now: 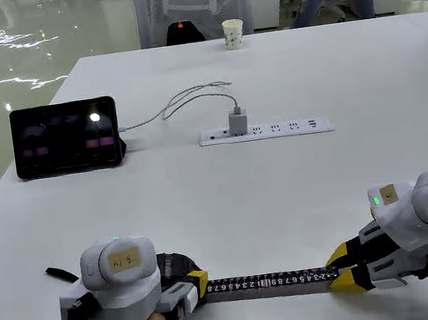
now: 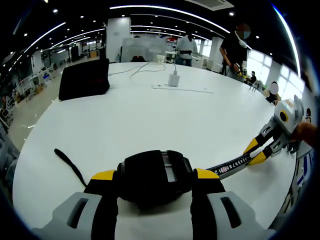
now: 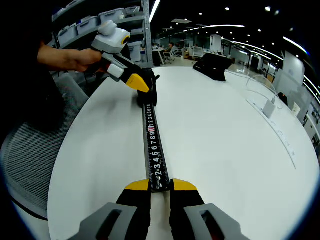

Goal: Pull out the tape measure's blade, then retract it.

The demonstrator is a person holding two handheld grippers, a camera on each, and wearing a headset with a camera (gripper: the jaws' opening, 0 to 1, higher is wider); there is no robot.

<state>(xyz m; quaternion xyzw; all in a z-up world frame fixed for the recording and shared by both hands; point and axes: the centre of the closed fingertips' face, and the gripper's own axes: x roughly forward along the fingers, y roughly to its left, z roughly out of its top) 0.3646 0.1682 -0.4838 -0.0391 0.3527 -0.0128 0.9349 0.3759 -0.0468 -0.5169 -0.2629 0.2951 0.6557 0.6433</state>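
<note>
Holds the case (image 1: 177, 267) of the tape measure in the left tool (image 1: 191, 285), with the yellow-tipped jaws pressed shut against its two sides, low at the near left of the white desk (image 1: 281, 190). From the left gripper view, a black rounded case (image 2: 155, 177) wedged between the two jaws, down at desk level; cannot tell whether it touches the top. Just left of it, a thin black strap (image 2: 70, 165) lying loose on the desk.

Pinches the far end of the blade (image 1: 269, 282) with the right tool (image 1: 340, 268), jaws closed on the tip, at the near right of the desk. Drawn out straight between the two tools, flat and low over the desk, dark with pale numerals along it. From the right gripper view, running from the yellow jaw tips at the bottom away to the case, with a red mark partway along the scale. Left tool (image 3: 142, 82) at the far end of that view, a hand behind it. Right tool (image 2: 255, 152) at the right edge of the left gripper view, closed on the blade's end.

Farther back on the desk, well apart from the tape measure: a dark tablet (image 1: 66, 138) propped up at the left; a white power strip (image 1: 265, 130) near the middle with a white charger (image 1: 238, 119) plugged in; a pale cable (image 1: 190, 100) looping from the charger toward the tablet. At the far edge, a paper cup (image 1: 234, 33), upright.
</note>
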